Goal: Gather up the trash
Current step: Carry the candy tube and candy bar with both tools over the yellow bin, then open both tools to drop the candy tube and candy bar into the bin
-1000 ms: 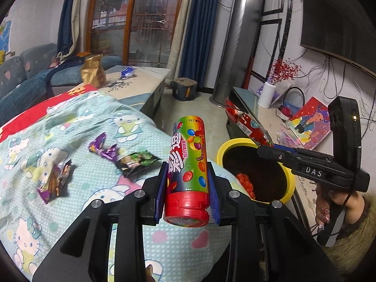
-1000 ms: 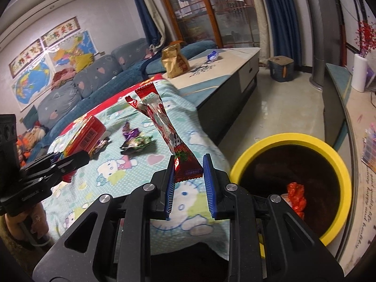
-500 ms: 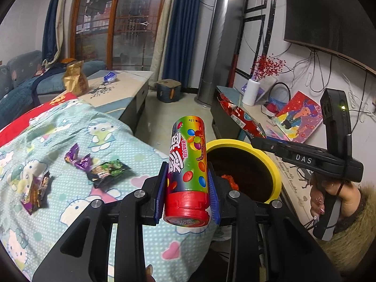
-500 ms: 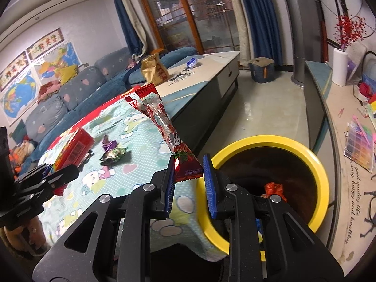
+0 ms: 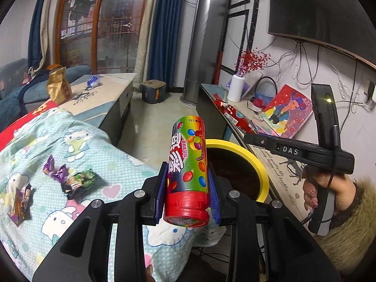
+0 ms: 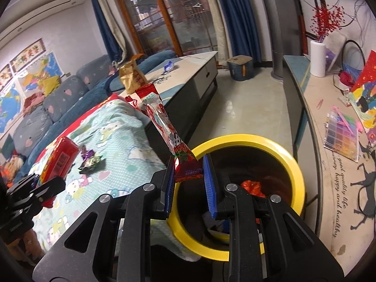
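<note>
The candy tube [image 5: 188, 171] sits in the middle of the left wrist view. It has a red cap at the bottom and bright dots all over. The left gripper [image 5: 188, 193] pinches it from both sides with its blue pads [image 5: 160, 193], and the tube stands almost upright, leaning a little to the right.

In the middle of the right wrist view, the right gripper [image 6: 189, 183] pinches the bottom end of a long red wrapper [image 6: 168, 132]. The wrapper sticks up and leans toward the upper left.

The yellow bin [image 6: 295, 169] is at the lower right of that view, just behind the blue pads. Its inside is dark, and a bit of red trash [image 6: 252, 186] lies in it. In the left wrist view the bin [image 5: 257, 162] is just right of the tube.

A cat blanket [image 5: 112, 155] fills the lower left of both views. On it lie a green wrapper [image 5: 78, 183], a purple wrapper [image 5: 55, 169] and one more wrapper [image 5: 21, 203] near the left edge.

A hand [image 5: 329, 191] at the right edge of the left wrist view holds the other gripper's handle.
</note>
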`<state>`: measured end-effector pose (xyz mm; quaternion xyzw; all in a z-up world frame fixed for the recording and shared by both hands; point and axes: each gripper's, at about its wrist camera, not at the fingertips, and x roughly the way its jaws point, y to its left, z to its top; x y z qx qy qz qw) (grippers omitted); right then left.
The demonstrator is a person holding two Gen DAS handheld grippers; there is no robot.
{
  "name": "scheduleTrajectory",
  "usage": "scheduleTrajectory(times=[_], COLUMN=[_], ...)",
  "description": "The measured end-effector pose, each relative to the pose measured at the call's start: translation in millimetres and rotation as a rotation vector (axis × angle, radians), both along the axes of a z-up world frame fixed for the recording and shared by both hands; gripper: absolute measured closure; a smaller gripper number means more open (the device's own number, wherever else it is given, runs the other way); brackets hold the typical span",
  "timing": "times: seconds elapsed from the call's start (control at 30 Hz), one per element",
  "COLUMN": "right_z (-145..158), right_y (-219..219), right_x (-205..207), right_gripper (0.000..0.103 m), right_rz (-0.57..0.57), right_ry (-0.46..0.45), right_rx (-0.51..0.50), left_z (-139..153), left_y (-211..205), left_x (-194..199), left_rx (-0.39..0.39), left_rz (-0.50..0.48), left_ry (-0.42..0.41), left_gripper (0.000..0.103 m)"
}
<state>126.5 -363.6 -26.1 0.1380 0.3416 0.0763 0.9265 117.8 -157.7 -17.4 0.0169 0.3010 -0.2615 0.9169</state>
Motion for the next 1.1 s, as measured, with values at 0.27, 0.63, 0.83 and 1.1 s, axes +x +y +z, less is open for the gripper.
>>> scheduleTrajectory(times=[0.27,0.63,0.83,1.1], right_z=[-10.4,-30.6,-42.5,-57.2], right_y=[-19.9,-44.6,-56.0,-71.3], right_x=[1.4,4.4,6.9,8.3], right_gripper=[0.085,0.085,0.085,0.085], right_rz=[-0.062,-0.126,-0.150,-0.187], right_ry=[0.023,0.079,0.112,0.157], right_rx=[-0.029,-0.014,-0.008,0.022], left_z=[-4.8,-16.7,-25.8,-39.8], left_y=[-24.6,-54.7,-71.0,-85.4], left_x=[3.9,9.5,12.1,21.3], left_rx=[0.013,0.037,0.051,0.071], left_rz=[-0.054,-0.120,-0.158,-0.186], left_ry=[-0.002,0.010,0.017,0.044], left_gripper=[0.073,0.073,0.073,0.073])
